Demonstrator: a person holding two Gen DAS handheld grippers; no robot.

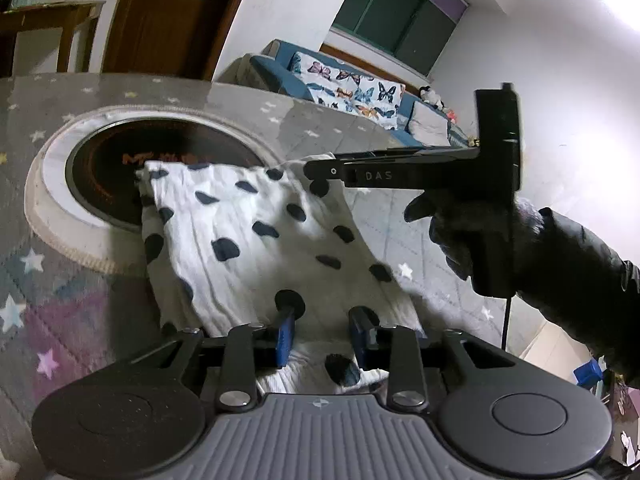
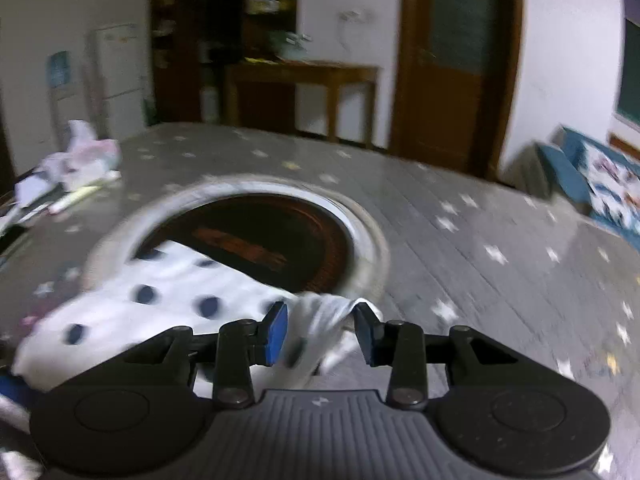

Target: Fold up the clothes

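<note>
Closest to me, the left gripper (image 1: 323, 322) hovers over the polka-dot garment (image 1: 256, 240), jaws spread, cloth beneath and between them. At two o'clock the right gripper (image 2: 321, 334), jaws spread around a bunched corner, touches nothing firmly. Beyond, the garment drapes onto the round burner (image 2: 280, 236) set in the star-patterned table (image 2: 460, 216).

Motion-blurred spotted cloth (image 2: 160, 300), its near end hidden behind the right tongs (image 2: 322, 332).

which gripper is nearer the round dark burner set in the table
Right. The right gripper sits at the burner rim, cloth corner between its pads. The left gripper is back at the cloth's near end.
</note>
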